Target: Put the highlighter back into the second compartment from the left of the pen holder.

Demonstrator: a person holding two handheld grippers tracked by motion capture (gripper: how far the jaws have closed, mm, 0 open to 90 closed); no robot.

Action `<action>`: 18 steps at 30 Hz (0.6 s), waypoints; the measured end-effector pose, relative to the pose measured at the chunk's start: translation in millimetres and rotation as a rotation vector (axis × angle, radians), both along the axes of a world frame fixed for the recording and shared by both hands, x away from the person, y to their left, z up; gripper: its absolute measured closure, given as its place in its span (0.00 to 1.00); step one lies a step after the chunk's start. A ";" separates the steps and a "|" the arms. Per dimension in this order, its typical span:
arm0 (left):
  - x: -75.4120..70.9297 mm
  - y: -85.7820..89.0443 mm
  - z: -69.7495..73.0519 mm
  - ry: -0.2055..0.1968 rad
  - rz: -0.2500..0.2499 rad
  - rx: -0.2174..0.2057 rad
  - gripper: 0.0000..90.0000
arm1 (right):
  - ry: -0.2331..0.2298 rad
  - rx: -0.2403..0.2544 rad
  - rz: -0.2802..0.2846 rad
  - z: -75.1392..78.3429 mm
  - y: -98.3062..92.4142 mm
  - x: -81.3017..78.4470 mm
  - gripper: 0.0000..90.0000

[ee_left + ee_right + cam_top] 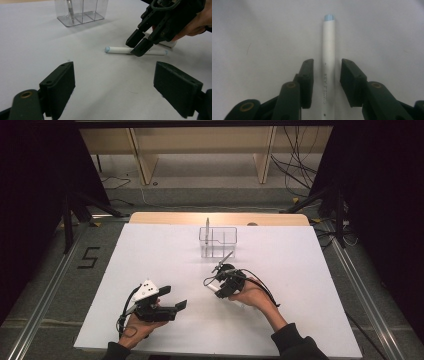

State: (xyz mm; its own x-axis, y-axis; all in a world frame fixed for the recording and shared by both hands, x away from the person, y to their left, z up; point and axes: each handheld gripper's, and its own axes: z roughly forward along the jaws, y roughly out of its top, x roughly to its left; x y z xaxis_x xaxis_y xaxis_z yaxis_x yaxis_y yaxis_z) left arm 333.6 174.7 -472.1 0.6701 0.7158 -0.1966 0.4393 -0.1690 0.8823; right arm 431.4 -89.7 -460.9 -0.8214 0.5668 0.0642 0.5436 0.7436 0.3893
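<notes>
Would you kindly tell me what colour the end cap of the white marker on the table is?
Light blue end cap on the white cylindrical marker; clearest in the right gripper view.

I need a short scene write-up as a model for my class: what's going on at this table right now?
A person at a white table holds a tool in each hand. The right tool is lowered over a white marker lying flat, its jaws either side of the barrel with small gaps, not yet gripping. The left tool rests open, nothing between its jaws. A clear divided holder farther back has one pen standing in it.
</notes>
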 end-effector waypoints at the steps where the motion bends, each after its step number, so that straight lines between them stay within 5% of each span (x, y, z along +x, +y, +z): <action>1: 0.1 -0.1 -0.3 0.002 0.001 0.003 0.19 | -0.002 -0.005 0.002 -0.8 0.3 0.3 0.72; 18: 0.4 -1.0 -1.0 0.006 0.001 0.011 0.18 | -0.042 -0.084 -0.007 -1.3 8.5 -2.2 0.87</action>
